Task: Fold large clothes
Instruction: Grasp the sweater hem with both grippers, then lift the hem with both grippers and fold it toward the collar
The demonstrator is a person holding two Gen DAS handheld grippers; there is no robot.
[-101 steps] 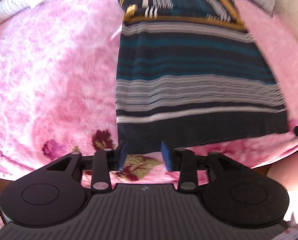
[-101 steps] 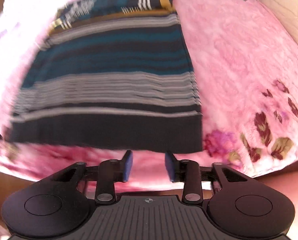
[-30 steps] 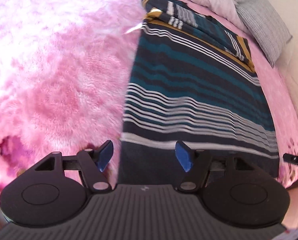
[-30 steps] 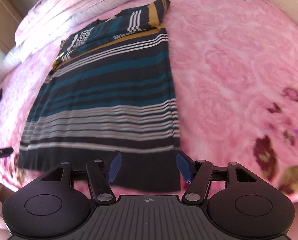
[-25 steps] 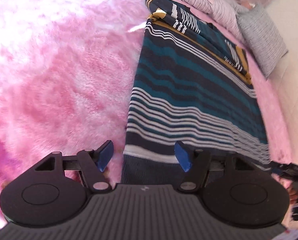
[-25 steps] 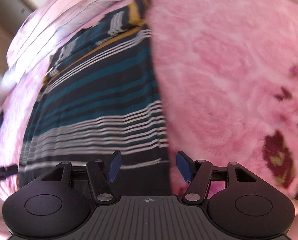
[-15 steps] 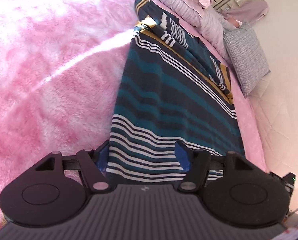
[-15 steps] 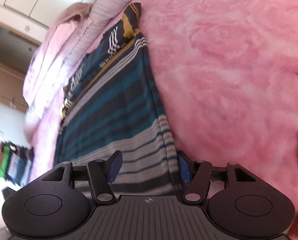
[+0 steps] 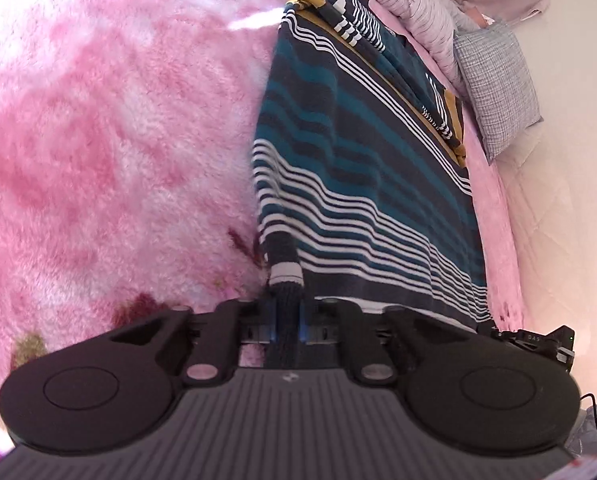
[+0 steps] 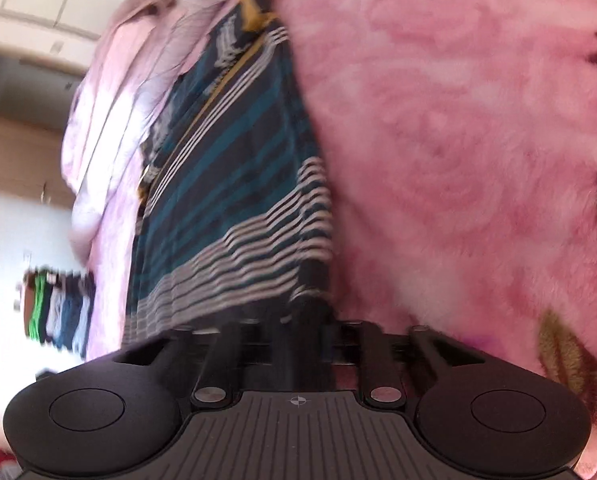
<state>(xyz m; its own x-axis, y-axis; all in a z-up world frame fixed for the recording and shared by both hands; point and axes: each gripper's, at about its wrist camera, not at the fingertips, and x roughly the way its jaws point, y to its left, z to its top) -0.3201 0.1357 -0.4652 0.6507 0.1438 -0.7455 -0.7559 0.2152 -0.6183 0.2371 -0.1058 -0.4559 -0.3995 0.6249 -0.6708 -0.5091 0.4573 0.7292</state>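
A dark knitted sweater point(image 9: 358, 160) with teal, white and mustard stripes lies flat on a pink fluffy blanket point(image 9: 98, 140), its sleeves folded across the far end. My left gripper point(image 9: 286, 320) is at the near left hem corner, its jaws closing, and the blue pads pinch the bunched dark hem. In the right wrist view, which is blurred, the sweater point(image 10: 238, 200) runs away from my right gripper point(image 10: 304, 336). Its jaws are closing on the near right hem corner, with dark fabric squeezed between them. The right gripper point(image 9: 538, 344) also shows at the lower right of the left wrist view.
The pink blanket point(image 10: 458, 120) with dark red flowers spreads on both sides of the sweater. A grey checked pillow point(image 9: 498, 80) and striped bedding lie past its far end. A stack of folded clothes point(image 10: 58, 312) sits off the bed to the left.
Both grippers have come down over the near hem corners and gone from wide open to shut on the fabric. The hem now bunches up between the left pads.
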